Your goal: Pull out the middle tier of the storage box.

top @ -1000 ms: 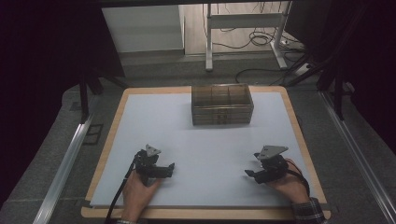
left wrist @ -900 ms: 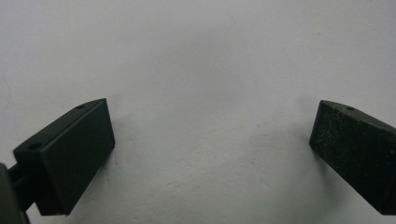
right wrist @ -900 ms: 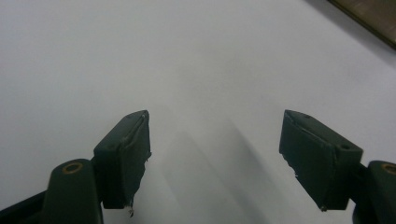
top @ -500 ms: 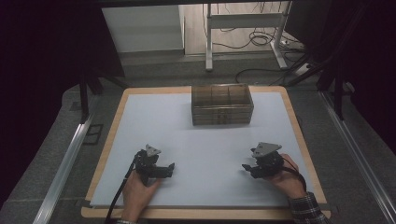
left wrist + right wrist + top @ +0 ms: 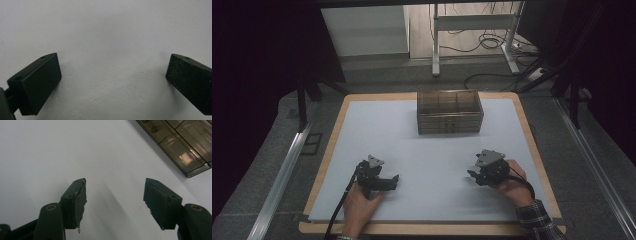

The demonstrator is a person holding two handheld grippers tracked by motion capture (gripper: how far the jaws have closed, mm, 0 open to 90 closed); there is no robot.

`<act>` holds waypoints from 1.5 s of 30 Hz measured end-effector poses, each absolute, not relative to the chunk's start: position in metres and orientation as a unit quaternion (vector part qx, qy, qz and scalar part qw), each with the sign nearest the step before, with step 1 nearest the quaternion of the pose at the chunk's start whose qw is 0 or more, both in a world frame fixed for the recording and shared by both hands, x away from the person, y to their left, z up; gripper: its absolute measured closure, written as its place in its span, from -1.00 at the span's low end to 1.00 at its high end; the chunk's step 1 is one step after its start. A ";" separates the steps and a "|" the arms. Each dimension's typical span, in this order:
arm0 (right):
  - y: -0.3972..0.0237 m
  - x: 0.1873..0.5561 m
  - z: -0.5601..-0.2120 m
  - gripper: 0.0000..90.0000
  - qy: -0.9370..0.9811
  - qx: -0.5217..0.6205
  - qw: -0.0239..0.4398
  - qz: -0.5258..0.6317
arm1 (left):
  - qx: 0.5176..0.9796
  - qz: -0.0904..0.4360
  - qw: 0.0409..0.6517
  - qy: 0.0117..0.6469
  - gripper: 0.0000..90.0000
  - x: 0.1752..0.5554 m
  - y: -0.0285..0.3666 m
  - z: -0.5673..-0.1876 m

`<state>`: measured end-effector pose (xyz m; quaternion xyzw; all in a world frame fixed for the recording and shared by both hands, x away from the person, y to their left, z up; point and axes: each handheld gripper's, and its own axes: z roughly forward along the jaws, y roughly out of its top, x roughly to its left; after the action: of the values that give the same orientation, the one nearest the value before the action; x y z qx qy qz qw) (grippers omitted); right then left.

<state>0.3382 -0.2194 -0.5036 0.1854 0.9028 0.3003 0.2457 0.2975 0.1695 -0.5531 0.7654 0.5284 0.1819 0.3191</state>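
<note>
Right gripper (image 5: 473,175) has shifted left and slightly away from the mat's right edge since a second ago; jaws moderately apart, nothing held. Left gripper (image 5: 393,178) unchanged at near left, jaws spread wide, empty. Drawer box (image 5: 450,112) sits at far centre of white mat (image 5: 432,150).

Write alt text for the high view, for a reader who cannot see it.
A person's hands hold the left gripper and the right gripper, both open and holding nothing, low over a white table. A smoky clear drawer box stands at the far middle.
</note>
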 end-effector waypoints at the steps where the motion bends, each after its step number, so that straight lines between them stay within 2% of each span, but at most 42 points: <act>1: -0.219 0.339 -0.503 -0.22 0.904 0.184 0.248 0.297 | 0.765 0.182 0.319 0.528 -1.00 0.297 0.169 -0.553; 21: -0.205 0.355 -0.502 0.02 0.899 0.155 0.314 0.263 | 0.765 0.182 0.319 0.528 -1.00 0.297 0.169 -0.553; 33: -0.196 0.366 -0.502 0.08 0.899 0.142 0.333 0.247 | 0.765 0.182 0.319 0.528 -1.00 0.297 0.169 -0.553; 45: -0.185 0.374 -0.509 0.19 0.892 0.114 0.380 0.219 | 0.765 0.182 0.319 0.529 -1.00 0.297 0.169 -0.553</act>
<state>0.3743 -0.1850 -0.5093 0.1142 0.8916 0.2186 0.3798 0.2974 0.1695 -0.5531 0.7653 0.5285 0.1819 0.3192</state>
